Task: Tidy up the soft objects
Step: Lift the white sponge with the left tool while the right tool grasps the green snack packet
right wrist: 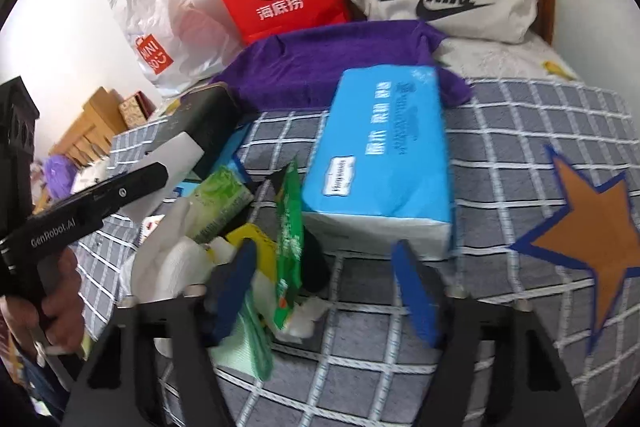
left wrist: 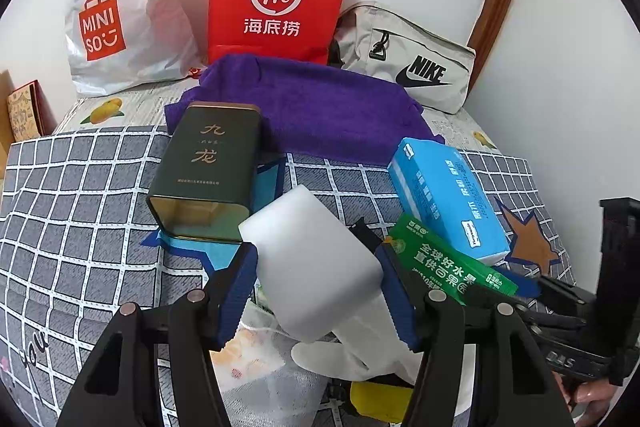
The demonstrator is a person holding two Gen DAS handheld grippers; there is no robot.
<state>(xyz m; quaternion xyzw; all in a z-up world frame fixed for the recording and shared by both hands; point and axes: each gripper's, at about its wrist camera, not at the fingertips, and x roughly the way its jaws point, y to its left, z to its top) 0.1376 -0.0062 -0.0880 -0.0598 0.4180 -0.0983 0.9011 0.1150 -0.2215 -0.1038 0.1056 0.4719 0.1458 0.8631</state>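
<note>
The left gripper [left wrist: 318,291] has its jaws clamped on a white foam block [left wrist: 308,259] above the bed [left wrist: 80,195], while the right gripper [right wrist: 324,287] hovers, jaws apart, before a blue tissue pack [right wrist: 384,151].

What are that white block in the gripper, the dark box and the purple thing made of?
White block: looks like foam or sponge, matte with soft rounded edges, held between the left gripper pads.
Dark box: likely metal tin, smooth sheen with a gold rim.
Purple cloth: fabric, probably a fuzzy towel, rumpled and matte.
</note>
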